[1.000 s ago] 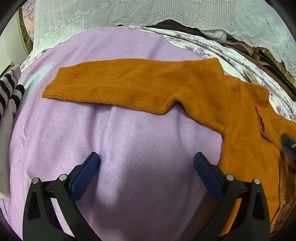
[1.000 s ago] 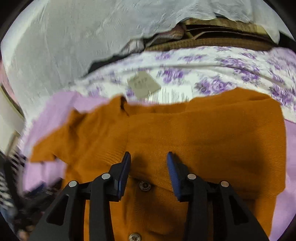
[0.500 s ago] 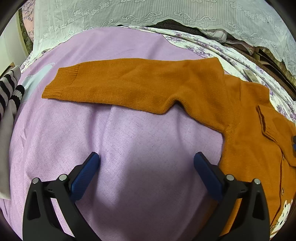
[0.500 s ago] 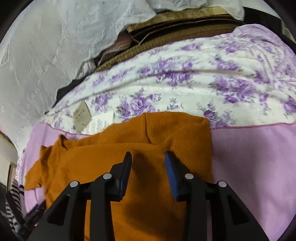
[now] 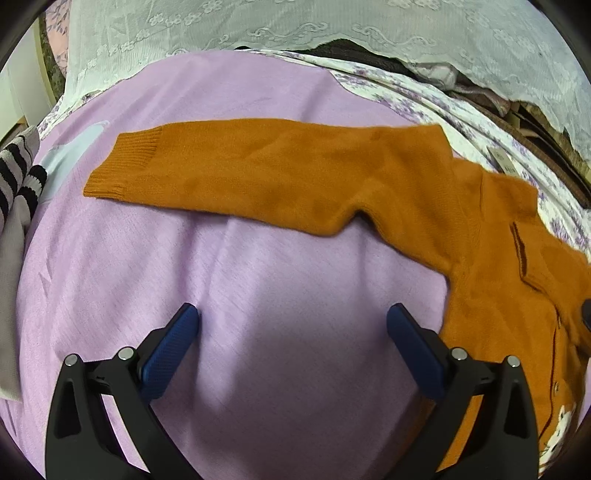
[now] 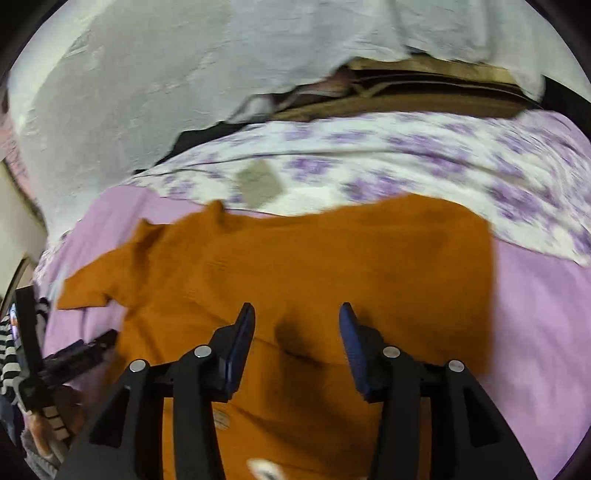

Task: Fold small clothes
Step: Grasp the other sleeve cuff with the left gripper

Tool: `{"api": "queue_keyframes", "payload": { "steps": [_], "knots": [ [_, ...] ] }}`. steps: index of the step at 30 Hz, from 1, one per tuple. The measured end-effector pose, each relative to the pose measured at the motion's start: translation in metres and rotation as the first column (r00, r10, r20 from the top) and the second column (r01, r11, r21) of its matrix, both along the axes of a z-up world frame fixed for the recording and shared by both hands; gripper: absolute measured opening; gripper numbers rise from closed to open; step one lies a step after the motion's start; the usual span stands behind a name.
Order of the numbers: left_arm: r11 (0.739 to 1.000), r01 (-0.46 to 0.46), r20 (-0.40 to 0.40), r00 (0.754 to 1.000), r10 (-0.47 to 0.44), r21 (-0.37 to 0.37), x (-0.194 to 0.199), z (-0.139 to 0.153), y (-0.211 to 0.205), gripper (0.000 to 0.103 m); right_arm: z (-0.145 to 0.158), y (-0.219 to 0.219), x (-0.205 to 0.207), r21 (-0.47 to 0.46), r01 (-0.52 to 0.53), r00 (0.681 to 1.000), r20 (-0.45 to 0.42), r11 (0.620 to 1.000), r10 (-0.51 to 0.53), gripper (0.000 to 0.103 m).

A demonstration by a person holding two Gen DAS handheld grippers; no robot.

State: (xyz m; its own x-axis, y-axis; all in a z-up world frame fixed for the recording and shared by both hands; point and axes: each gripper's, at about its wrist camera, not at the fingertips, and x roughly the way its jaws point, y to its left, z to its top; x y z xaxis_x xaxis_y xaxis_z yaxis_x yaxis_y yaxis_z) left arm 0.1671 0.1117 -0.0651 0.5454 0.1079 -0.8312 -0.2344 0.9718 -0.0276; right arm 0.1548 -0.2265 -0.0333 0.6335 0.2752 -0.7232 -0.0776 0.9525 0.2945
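Observation:
An orange knit cardigan (image 5: 491, 258) lies on a lilac sheet (image 5: 258, 314). Its left sleeve (image 5: 258, 173) stretches flat to the left, with the ribbed cuff (image 5: 125, 166) at its end. My left gripper (image 5: 291, 325) is open and empty, over bare sheet below that sleeve. In the right wrist view the cardigan (image 6: 332, 266) has its right sleeve folded across the chest. My right gripper (image 6: 297, 321) is open and empty just above the cardigan's front. This view is motion-blurred. The left gripper (image 6: 55, 354) shows at its left edge.
A striped grey garment (image 5: 18, 184) lies at the left edge. A floral purple-and-white cloth (image 6: 406, 158) with a paper tag (image 6: 258, 182) lies behind the cardigan. White lace fabric (image 5: 295, 26) and brown items (image 6: 406, 96) line the back.
My right gripper has swung back left and now hangs over the cardigan's front, with the folded sleeve ahead of it. My left gripper has held still and open.

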Motion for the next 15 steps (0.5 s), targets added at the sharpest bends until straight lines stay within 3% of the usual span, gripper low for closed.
{"api": "queue_keyframes", "payload": {
  "steps": [3,4,6,8,12,15],
  "knots": [
    [0.999,-0.007,0.005,1.0,0.007,-0.034,0.005,0.005,0.013,0.099,-0.026,0.024,0.018,-0.018,-0.034,0.996,-0.077,0.999,0.032,0.059],
    [0.999,-0.006,0.006,1.0,0.006,-0.048,0.006,0.007,0.018,0.099,-0.027,0.035,0.016,-0.079,-0.049,0.999,-0.011,0.996,0.048,0.066],
    [0.996,-0.02,0.015,1.0,0.021,-0.084,0.011,0.011,0.033,0.099,-0.022,0.043,0.009,-0.135,-0.064,0.998,0.011,0.989,0.066,0.07],
    [0.987,-0.048,0.027,0.998,0.052,-0.15,0.015,0.015,0.05,0.099,-0.013,0.035,-0.004,-0.111,-0.048,0.997,0.059,0.993,0.055,0.069],
    [0.931,-0.071,0.073,0.992,0.103,-0.357,0.023,0.021,0.086,0.099,0.009,0.007,-0.05,-0.128,-0.009,0.977,0.209,0.992,0.036,0.069],
    [0.913,-0.072,0.101,0.987,0.122,-0.401,0.031,0.023,0.097,0.098,0.012,-0.02,-0.078,-0.111,0.035,0.962,0.273,0.993,-0.003,0.069]
  ]
}}
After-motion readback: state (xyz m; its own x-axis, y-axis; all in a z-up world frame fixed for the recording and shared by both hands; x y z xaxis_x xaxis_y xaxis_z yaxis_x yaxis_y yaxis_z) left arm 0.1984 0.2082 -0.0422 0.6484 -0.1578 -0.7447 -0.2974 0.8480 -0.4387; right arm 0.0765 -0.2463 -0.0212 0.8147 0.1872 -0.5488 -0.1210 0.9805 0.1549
